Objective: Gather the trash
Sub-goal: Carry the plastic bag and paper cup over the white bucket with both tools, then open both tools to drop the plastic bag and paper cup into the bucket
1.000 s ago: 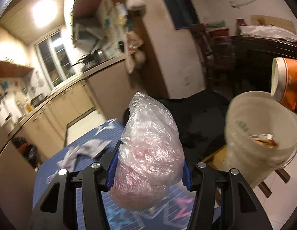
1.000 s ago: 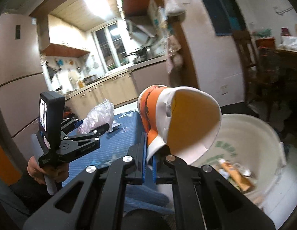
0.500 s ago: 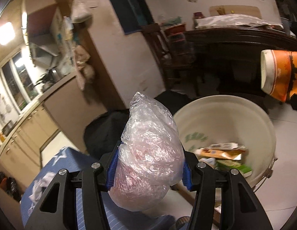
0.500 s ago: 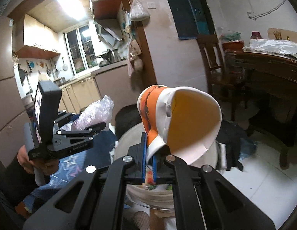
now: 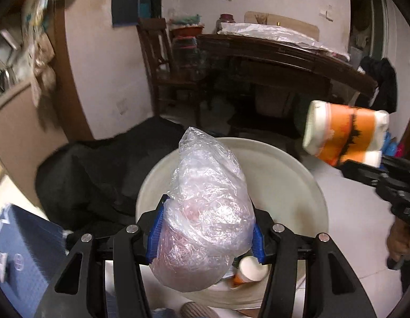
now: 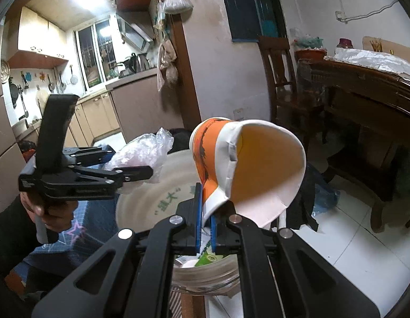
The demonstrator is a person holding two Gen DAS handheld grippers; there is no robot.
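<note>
My left gripper [image 5: 206,232] is shut on a crumpled clear plastic bag [image 5: 205,212] and holds it right above a white plastic bucket [image 5: 297,185]. In the right wrist view the same bag [image 6: 144,153] hangs over the bucket's rim [image 6: 141,198]. My right gripper [image 6: 205,212] is shut on the flattened rim of an orange and white paper cup [image 6: 244,169], held over the bucket's near side. The left wrist view has that cup [image 5: 342,137] up at the right. Inside the bucket lie a small cup [image 5: 251,267] and a green carton [image 6: 207,258].
A blue star-patterned table [image 5: 22,251] lies at the lower left, with a black bag [image 5: 99,175] beside the bucket. A dark wooden table [image 5: 284,50] and a chair [image 5: 162,61] stand behind. White tiled floor [image 6: 363,251] spreads to the right.
Both grippers swung away from the blue table and tipped downward, so the bucket now sits directly beneath the bag and the cup. Both grips stayed the same.
</note>
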